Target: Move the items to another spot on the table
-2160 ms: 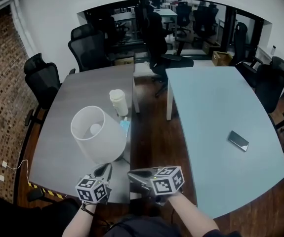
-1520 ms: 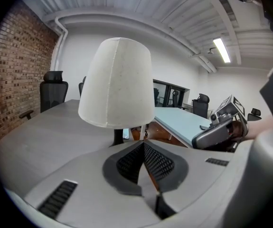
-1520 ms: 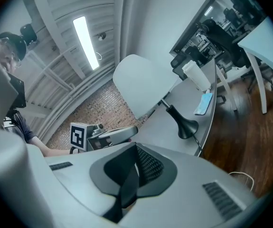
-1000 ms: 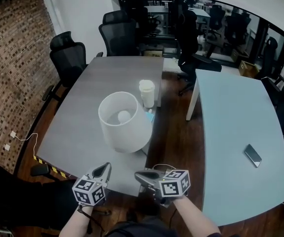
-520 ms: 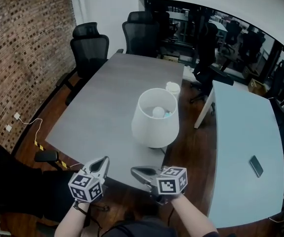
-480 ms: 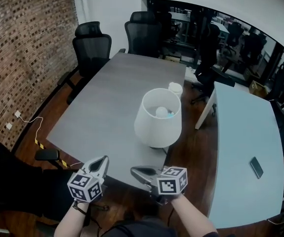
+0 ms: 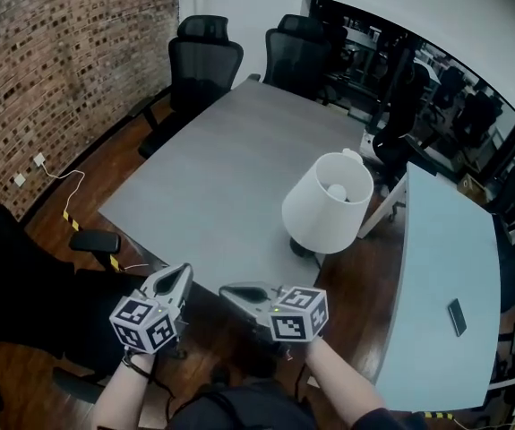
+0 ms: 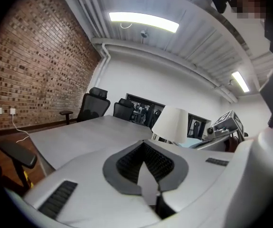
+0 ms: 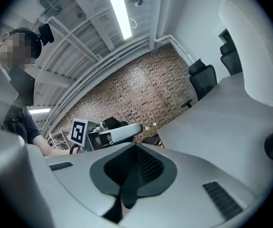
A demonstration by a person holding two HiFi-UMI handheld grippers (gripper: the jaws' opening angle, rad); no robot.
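Left tool (image 7: 178, 279): clenched, nothing in it — I hold it off the near edge of the counter (image 7: 212, 177), probably only approaching.
Right tool (image 7: 232, 291): clenched too, empty, beside the left one.
Lamp (image 7: 327, 206): upright near the counter's right edge, untouched.
Hidden: the shade covers most of the foot — a small white thing (image 7: 353, 155) behind it I cannot identify.

Left tool (image 7: 179, 276) and right tool (image 7: 231, 291) sit side by side, apart, at near edge of surface (image 7: 212, 177). Both pointing roughly level, jaws closed, nothing between. Forearms reach in from below.
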